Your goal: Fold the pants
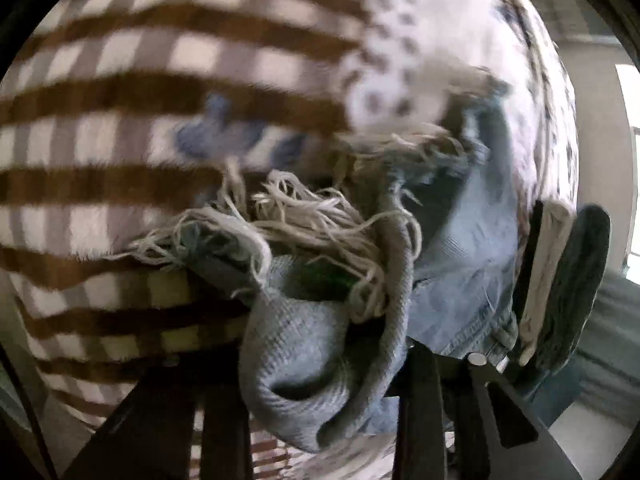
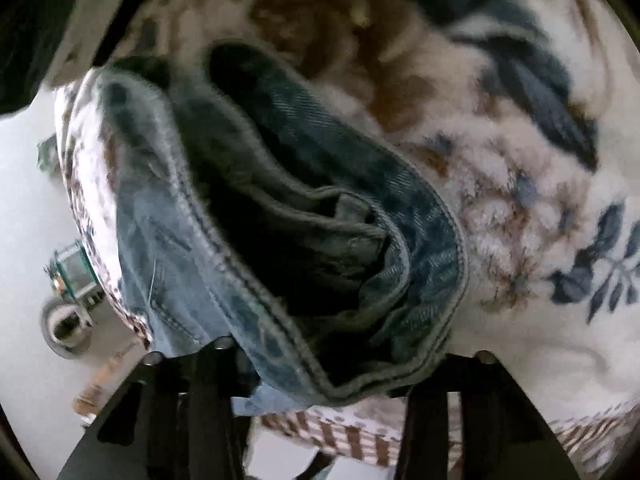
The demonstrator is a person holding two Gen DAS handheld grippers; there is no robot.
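The pants are light blue denim jeans. In the left wrist view their frayed hem and a bunched fold fill the space between my left gripper's fingers, which are shut on the cloth. In the right wrist view the thick stitched waistband hangs bunched between my right gripper's fingers, which are shut on it. The fingertips are hidden under denim in both views. Both views are blurred.
A fleece blanket lies below, brown-and-white striped on one part and floral on another. A white floor with a roll of tape and small items shows left. A window is at right.
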